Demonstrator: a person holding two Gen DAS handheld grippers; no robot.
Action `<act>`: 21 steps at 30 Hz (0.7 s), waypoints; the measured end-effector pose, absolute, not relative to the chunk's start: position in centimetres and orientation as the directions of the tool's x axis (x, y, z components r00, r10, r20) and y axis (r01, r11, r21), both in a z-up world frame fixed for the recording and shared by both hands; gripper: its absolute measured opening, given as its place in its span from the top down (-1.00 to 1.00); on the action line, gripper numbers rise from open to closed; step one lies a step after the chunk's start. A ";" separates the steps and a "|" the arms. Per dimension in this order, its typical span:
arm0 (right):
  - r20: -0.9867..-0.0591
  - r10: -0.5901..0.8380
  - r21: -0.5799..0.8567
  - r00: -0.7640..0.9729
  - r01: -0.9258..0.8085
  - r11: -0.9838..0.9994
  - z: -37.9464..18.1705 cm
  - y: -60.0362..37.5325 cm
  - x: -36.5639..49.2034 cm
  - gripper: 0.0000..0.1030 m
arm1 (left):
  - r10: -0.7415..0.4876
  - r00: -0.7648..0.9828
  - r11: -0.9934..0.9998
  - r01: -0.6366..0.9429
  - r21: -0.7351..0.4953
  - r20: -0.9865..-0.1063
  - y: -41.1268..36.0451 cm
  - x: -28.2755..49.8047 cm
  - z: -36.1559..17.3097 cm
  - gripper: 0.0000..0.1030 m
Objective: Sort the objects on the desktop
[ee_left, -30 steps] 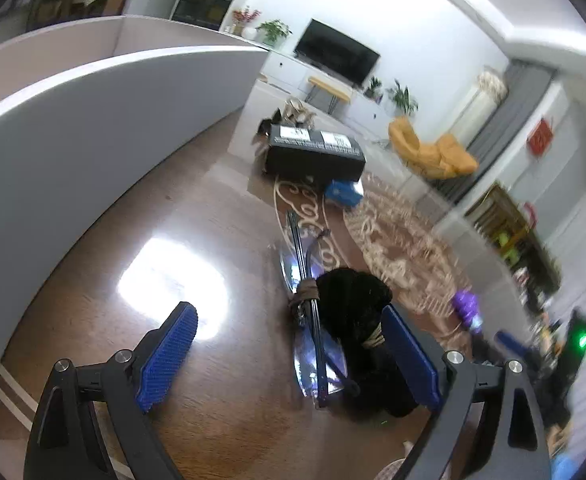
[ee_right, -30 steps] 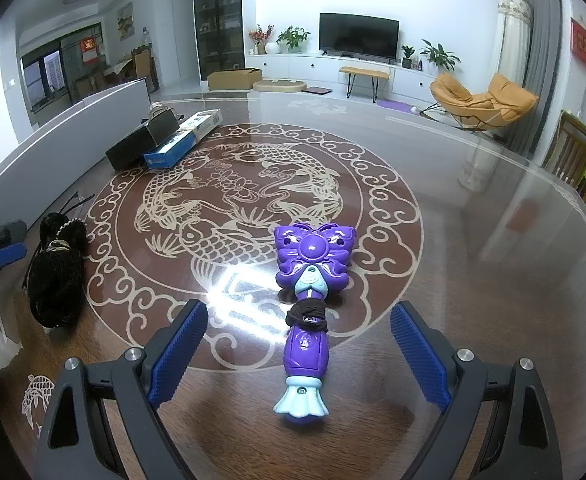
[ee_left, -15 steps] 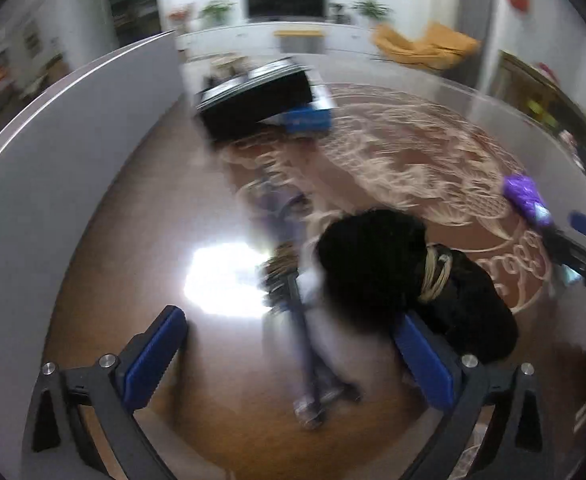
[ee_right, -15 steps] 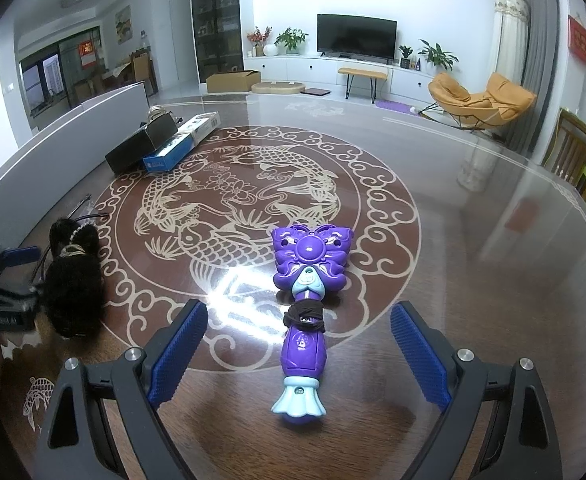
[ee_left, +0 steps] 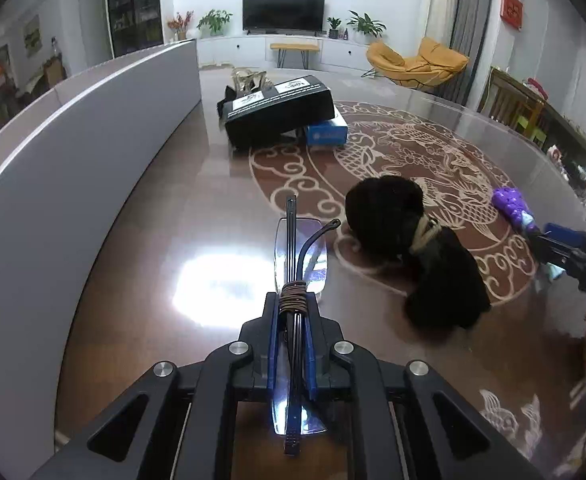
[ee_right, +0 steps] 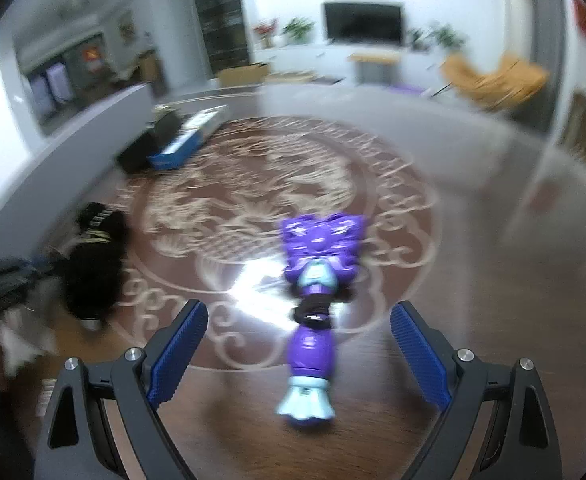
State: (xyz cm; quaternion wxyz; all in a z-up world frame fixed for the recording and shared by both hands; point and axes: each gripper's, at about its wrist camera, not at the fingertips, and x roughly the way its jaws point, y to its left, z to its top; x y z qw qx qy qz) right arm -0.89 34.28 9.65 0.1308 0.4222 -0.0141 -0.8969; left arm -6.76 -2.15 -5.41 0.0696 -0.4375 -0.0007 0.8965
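Left gripper [ee_left: 291, 344]: clenched on a pair of folded glasses [ee_left: 293, 256], blue ribbed pads pressed against the frame from both sides.
Glasses: thin dark metal arms, clear rimless-looking lenses, a brown cord wound round the folded arms just ahead of the pads; the front end points away over the table, and one lens edge shows behind the pads too.
Right gripper [ee_right: 299, 344]: spread wide, nothing between its blue ridged pads; it hovers over the handle end of a purple toy [ee_right: 317, 280].
Purple toy: glossy plastic, wand-shaped, pale blue flared base nearest, a black band round the neck, a butterfly-like head farther off; it lies flat on the table [ee_left: 141, 280].
Black bundle [ee_left: 413, 248]: soft, matte, fuzzy mass tied at the waist with a pale cord, lying to the right of the glasses, apart from them.
Table: dark polished wood under a glassy sheen, with a cream scroll-and-fish medallion inlaid.
Left view only: sharp; shows the glasses, plus the toy's head and the right gripper's tip at the right edge.
Right view only: motion-blurred; shows the whole toy and the bundle [ee_right: 93, 264] at left.
Far edge: a black box [ee_left: 279, 110] lying tilted on a blue box [ee_left: 327, 132], beside a grey partition [ee_left: 73, 152].
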 end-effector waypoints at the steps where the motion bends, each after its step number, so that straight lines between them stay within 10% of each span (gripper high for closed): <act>1: -0.771 -0.256 0.153 -0.583 0.222 -0.963 9.6 34.6 -1.5 -0.76 | 0.132 -0.613 -0.990 -0.117 -0.076 -0.779 -2.4 -6.9 -5.2 0.80; 8: -0.858 -0.212 0.094 -0.469 0.262 -0.960 9.8 33.9 -4.7 -0.14 | 0.156 -0.635 -0.987 -0.070 -0.146 -0.757 -3.6 -6.3 -4.9 0.80; 11: -0.891 -0.109 -0.009 -0.440 0.256 -0.967 9.8 32.9 -4.7 0.58 | 0.159 -0.651 -0.985 -0.057 -0.161 -0.742 -3.9 -5.6 -4.4 0.80; 21: -0.842 -0.226 0.124 -0.490 0.231 -0.965 13.7 34.4 -2.5 0.58 | 0.194 -0.719 -0.975 -0.068 -0.209 -0.668 -4.7 -2.7 -1.3 0.80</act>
